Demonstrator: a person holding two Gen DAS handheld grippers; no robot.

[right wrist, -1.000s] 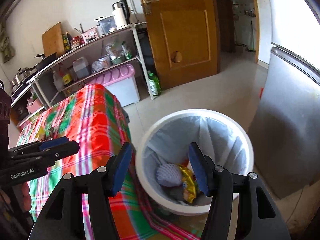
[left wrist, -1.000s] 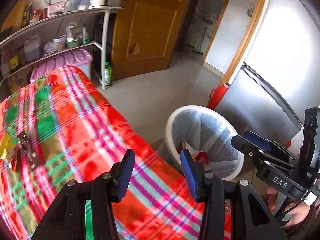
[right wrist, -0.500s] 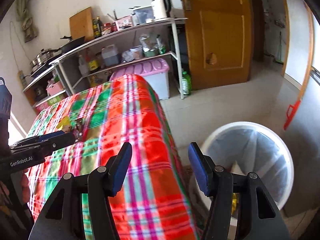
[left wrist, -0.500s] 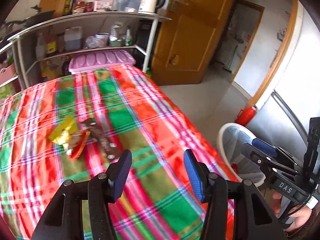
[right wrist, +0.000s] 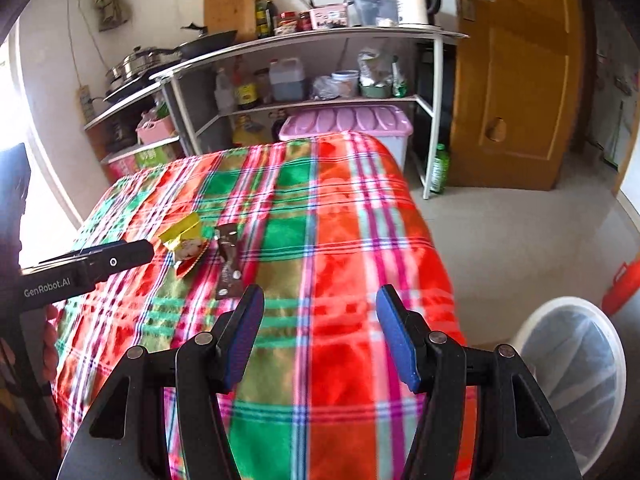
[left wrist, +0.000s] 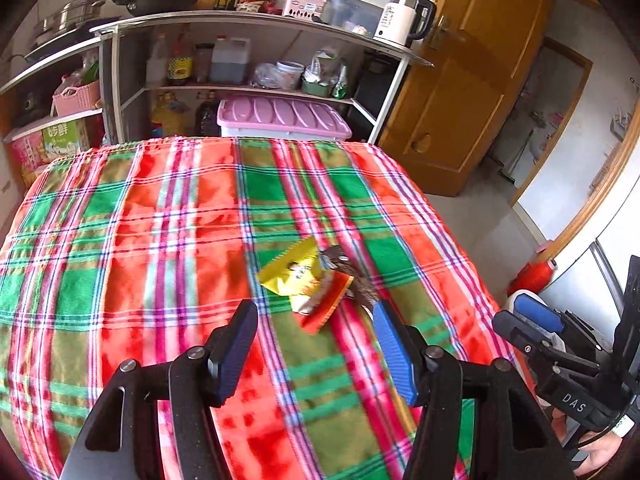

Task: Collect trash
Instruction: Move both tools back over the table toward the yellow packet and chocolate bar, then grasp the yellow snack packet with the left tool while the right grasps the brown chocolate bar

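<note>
A yellow snack wrapper (left wrist: 290, 270), a red-orange wrapper (left wrist: 324, 304) and a dark brown wrapper (left wrist: 354, 276) lie together on the plaid tablecloth (left wrist: 160, 240). My left gripper (left wrist: 314, 312) is open and empty just short of them. In the right wrist view the yellow wrapper (right wrist: 180, 232), the red-orange one (right wrist: 190, 260) and the brown one (right wrist: 228, 260) lie left of centre. My right gripper (right wrist: 320, 300) is open and empty over the cloth (right wrist: 340, 240). The white lined trash bin (right wrist: 576, 364) stands on the floor at lower right.
A shelf unit (left wrist: 240, 60) with bottles, pans and a kettle stands behind the table, with a pink-lidded box (left wrist: 280, 116) under it. A wooden door (right wrist: 516, 72) is at the right. A red object (left wrist: 532, 276) stands beside a silver fridge (left wrist: 600, 264).
Both grippers have swung left from over the trash bin to over the table. The wrappers have come into view close before the left gripper. Both grippers stayed open.
</note>
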